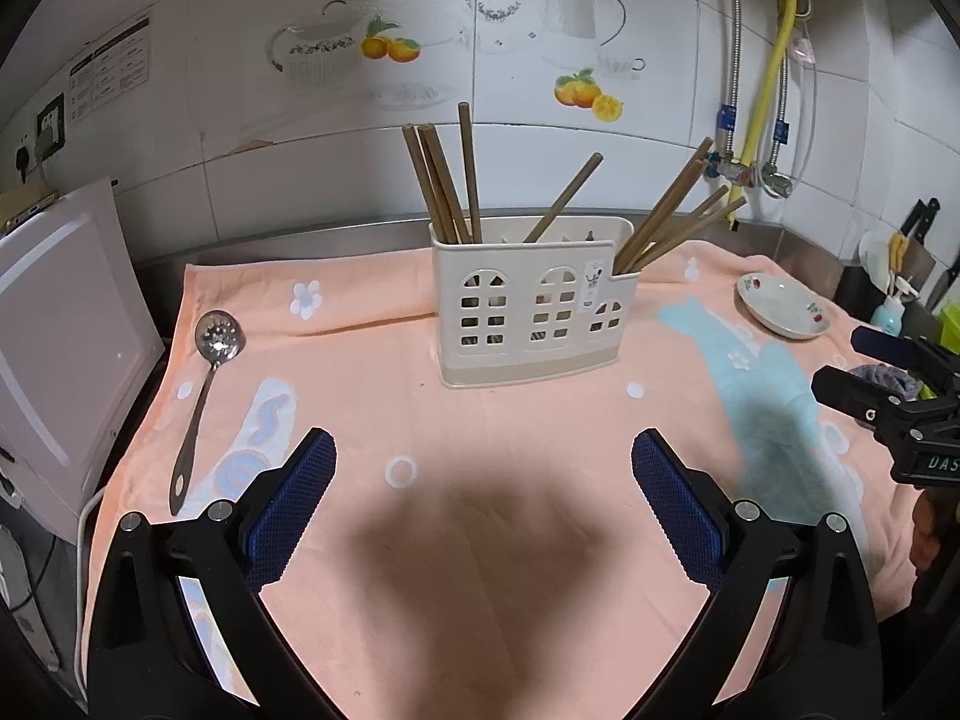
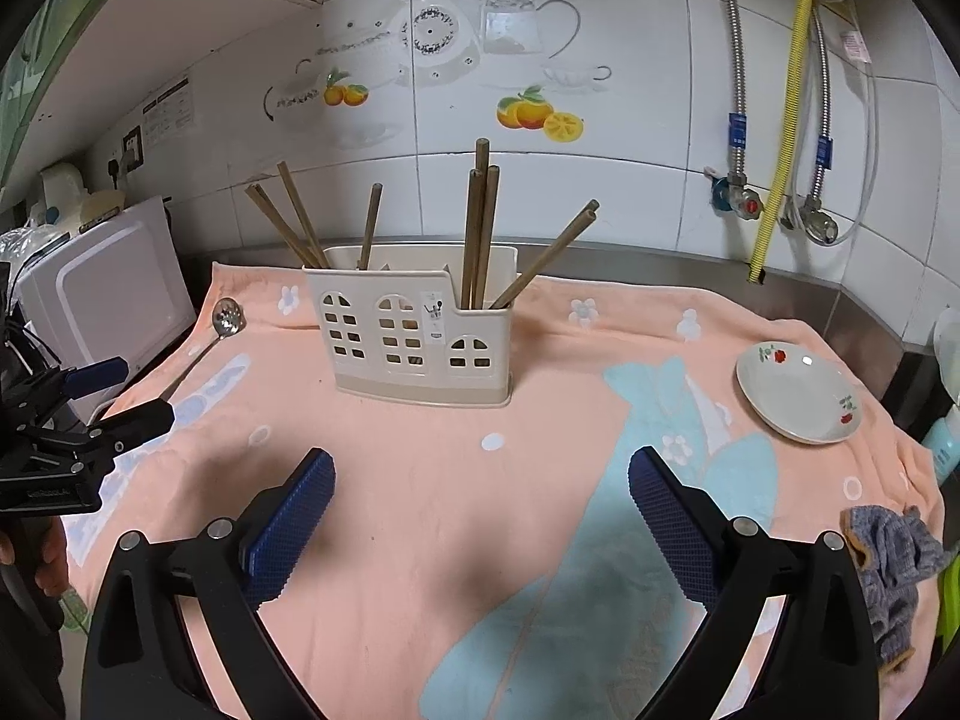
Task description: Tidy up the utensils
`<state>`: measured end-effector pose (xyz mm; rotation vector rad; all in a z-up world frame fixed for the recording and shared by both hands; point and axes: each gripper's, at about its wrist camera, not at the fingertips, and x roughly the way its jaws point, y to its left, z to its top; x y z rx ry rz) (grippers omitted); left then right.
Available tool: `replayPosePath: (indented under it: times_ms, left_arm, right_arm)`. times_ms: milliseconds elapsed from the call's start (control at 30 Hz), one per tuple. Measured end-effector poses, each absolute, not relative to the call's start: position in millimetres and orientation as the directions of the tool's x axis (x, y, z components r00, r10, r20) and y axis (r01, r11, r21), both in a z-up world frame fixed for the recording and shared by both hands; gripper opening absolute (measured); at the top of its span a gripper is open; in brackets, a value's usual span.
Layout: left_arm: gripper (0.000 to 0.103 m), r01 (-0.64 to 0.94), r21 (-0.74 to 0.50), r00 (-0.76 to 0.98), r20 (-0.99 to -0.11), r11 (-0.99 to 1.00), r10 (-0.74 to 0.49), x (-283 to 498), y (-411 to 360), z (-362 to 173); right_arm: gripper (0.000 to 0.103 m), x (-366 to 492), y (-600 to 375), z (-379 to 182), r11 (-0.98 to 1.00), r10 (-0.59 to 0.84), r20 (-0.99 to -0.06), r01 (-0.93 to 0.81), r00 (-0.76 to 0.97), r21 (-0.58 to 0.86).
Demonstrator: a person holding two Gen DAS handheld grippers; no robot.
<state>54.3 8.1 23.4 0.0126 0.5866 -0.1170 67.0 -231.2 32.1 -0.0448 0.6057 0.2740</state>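
Observation:
A cream utensil holder (image 1: 528, 312) with window cut-outs stands on the peach towel and also shows in the right wrist view (image 2: 414, 336). Several wooden chopsticks (image 1: 441, 186) stand in its compartments, also seen from the right wrist (image 2: 480, 228). A metal slotted spoon (image 1: 204, 396) lies on the towel to the holder's left; it also shows in the right wrist view (image 2: 225, 321). My left gripper (image 1: 483, 480) is open and empty above the towel, in front of the holder. My right gripper (image 2: 480, 486) is open and empty, right of the left one.
A white floral plate (image 1: 783, 306) sits at the towel's right (image 2: 798, 399). A grey cloth (image 2: 888, 570) lies at the right edge. A white appliance (image 1: 66, 336) stands left. A tiled wall with pipes (image 2: 780, 120) is behind.

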Motion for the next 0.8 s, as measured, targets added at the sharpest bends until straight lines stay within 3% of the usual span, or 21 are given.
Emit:
replayPosePath:
  times_ms: [800]
  left_arm:
    - [0.098,0.124,-0.049,0.83,-0.542,0.991,-0.13,37.5,3.7,21.6]
  right_arm:
    - [0.096,54.4,-236.7,21.0,0.965,0.238,-0.574,-0.258,0.784,0.049]
